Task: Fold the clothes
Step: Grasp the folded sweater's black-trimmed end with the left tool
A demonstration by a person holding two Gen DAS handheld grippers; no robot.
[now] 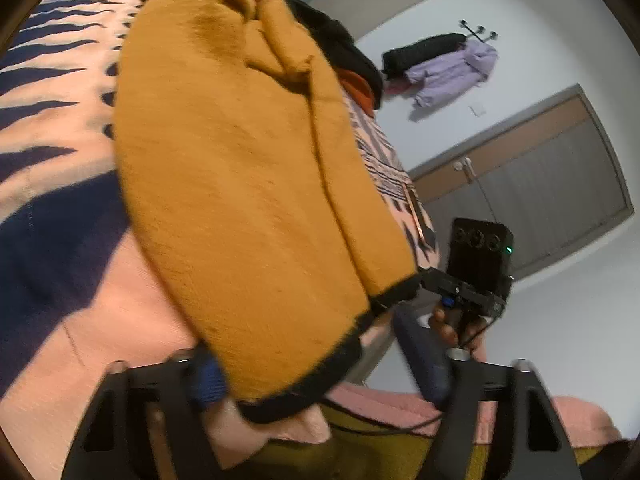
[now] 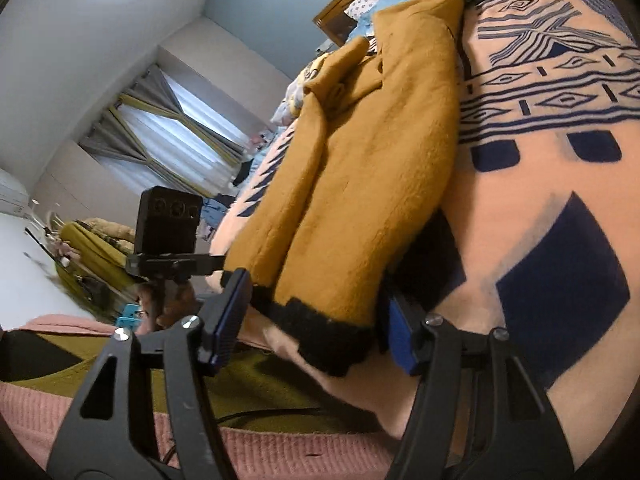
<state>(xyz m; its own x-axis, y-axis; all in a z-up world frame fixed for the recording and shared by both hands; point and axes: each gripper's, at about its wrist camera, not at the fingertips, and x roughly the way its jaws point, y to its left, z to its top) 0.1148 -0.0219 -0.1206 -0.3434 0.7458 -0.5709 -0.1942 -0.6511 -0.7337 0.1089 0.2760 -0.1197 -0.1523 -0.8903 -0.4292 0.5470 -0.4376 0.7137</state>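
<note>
A mustard-yellow sweater [image 1: 240, 168] with a black hem lies lengthwise on the pink and navy patterned bed cover [image 1: 48, 128]. It also shows in the right wrist view [image 2: 372, 168]. My left gripper [image 1: 320, 376] is open, its blue-padded fingers [image 1: 208, 380] astride the black hem [image 1: 320, 376] at one bottom corner. My right gripper [image 2: 316, 328] is open, its fingers [image 2: 228, 320] astride the hem [image 2: 328, 336] at the other corner. Each gripper shows in the other's view, the right one [image 1: 476, 276] and the left one [image 2: 168, 236], at the sweater's bottom edge.
Black and orange clothes [image 1: 344, 56] are piled at the far end of the bed. A purple jacket [image 1: 452, 72] hangs on a wall rack beside a door [image 1: 540, 184]. A curtained window [image 2: 168, 128] and a cluttered side area [image 2: 88, 252] lie beyond the bed edge.
</note>
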